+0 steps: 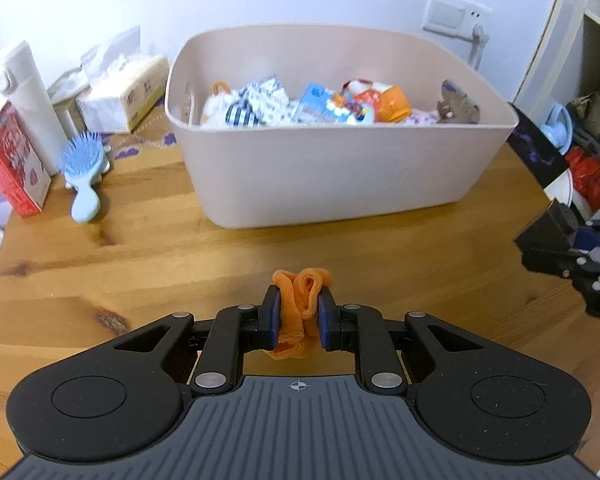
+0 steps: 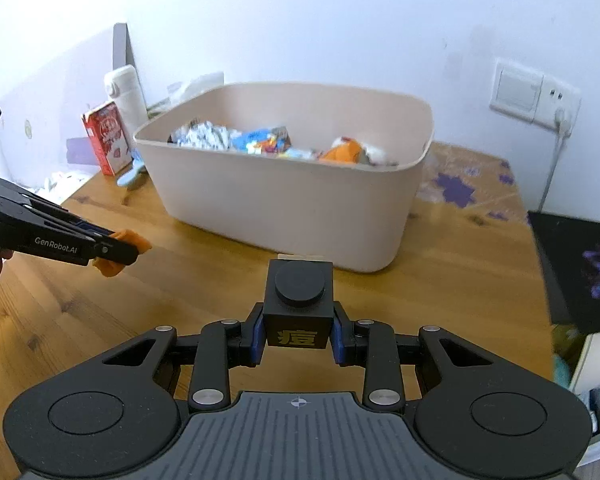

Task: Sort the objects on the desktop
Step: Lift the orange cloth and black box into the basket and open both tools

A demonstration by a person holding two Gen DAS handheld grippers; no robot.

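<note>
My left gripper [image 1: 299,312] is shut on a bunched orange cloth [image 1: 300,312], held above the wooden table [image 1: 140,264]. From the right wrist view the same left gripper [image 2: 120,250] shows at the left with the orange cloth [image 2: 134,240] in its tips. My right gripper [image 2: 299,334] is shut on a black square bottle with a round cap [image 2: 299,300] and a gold character on its side. In the left wrist view the right gripper's body and the black bottle [image 1: 552,228] show at the right edge. A beige bin [image 1: 324,168] [image 2: 284,200], holding several packets and toys, stands ahead of both.
A blue hairbrush [image 1: 82,168], a red carton [image 1: 14,160], a white flask [image 1: 24,96] and a tissue pack [image 1: 128,92] stand left of the bin. A wall socket [image 2: 536,98] with a cable is at the right. A dark mat [image 2: 580,264] lies at the table's right edge.
</note>
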